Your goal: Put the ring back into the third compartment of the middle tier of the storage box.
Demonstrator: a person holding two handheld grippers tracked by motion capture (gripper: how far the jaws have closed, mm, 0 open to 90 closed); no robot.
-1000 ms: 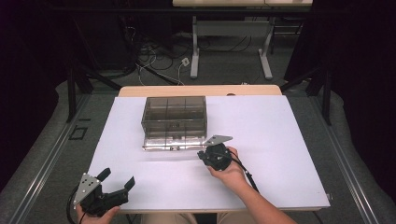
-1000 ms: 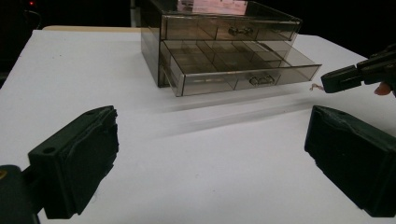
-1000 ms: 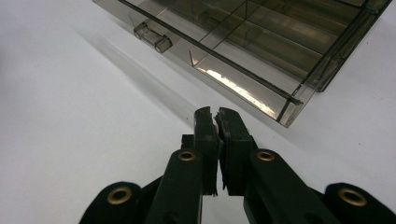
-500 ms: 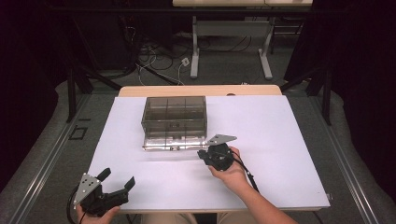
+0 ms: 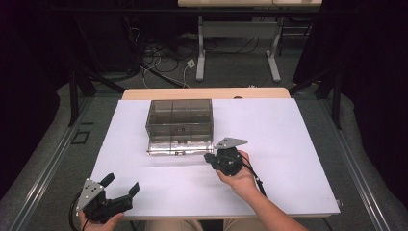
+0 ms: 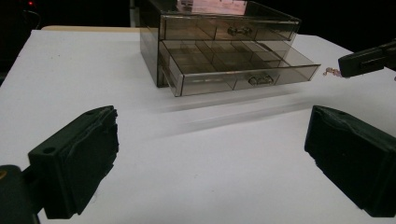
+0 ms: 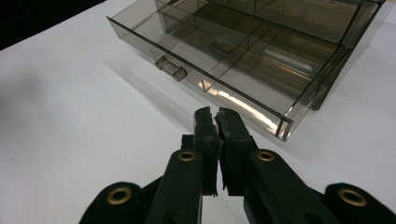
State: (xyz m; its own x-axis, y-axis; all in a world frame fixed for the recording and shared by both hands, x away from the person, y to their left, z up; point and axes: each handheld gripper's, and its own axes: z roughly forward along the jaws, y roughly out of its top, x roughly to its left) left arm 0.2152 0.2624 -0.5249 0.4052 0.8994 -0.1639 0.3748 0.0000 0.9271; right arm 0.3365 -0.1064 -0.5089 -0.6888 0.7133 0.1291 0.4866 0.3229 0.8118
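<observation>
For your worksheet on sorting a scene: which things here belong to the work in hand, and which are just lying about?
In the work:
drawer box
open bottom drawer
right claw, shut beside the drawer

Lying about:
left claw, open, far off
cables on the floor

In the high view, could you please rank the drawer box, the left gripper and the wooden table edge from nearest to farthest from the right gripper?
1. Drawer box: just up and left of the right gripper, its lower drawer pulled out.
2. Left gripper: lower left, near the front edge.
3. Wooden table edge: beyond the box, at the far side.
</observation>
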